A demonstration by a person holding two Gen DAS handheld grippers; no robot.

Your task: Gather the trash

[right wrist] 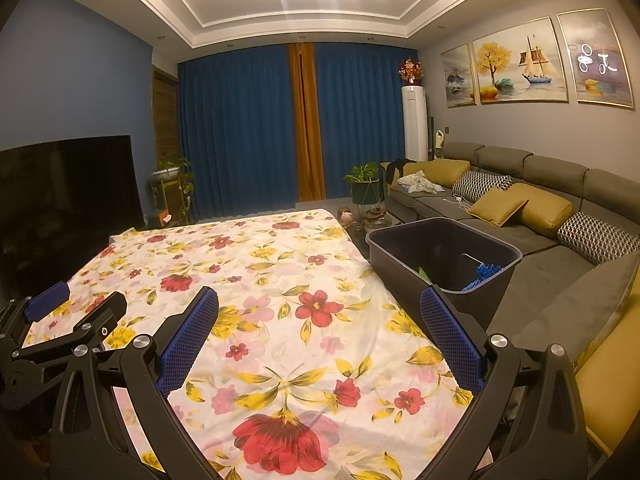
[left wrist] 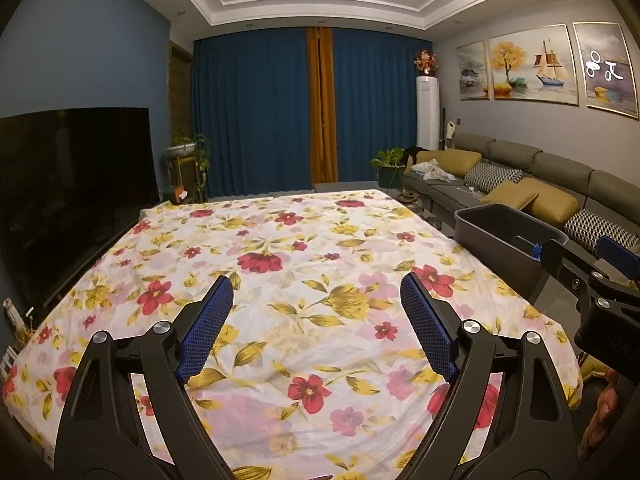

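Both claws, left claw (left wrist: 316,292) and right claw (right wrist: 320,304), hang spread and empty over the bare floral bench (right wrist: 260,264), trash (right wrist: 482,274) sitting in the bin (right wrist: 400,250) off its right edge — looks nearly done.

We see a broad flat surface covered by a white floral cloth (left wrist: 304,280), printed with red, pink and yellow flowers and lying in shallow wrinkles right out to its edges. Nothing but our own tools' shadows falls across the cloth (right wrist: 280,288) in the right wrist view. Just beside its right edge stands a dark grey bin (right wrist: 404,256) with its rim about level with the cloth; whether it touches the cloth or what it rests on, we cannot tell.
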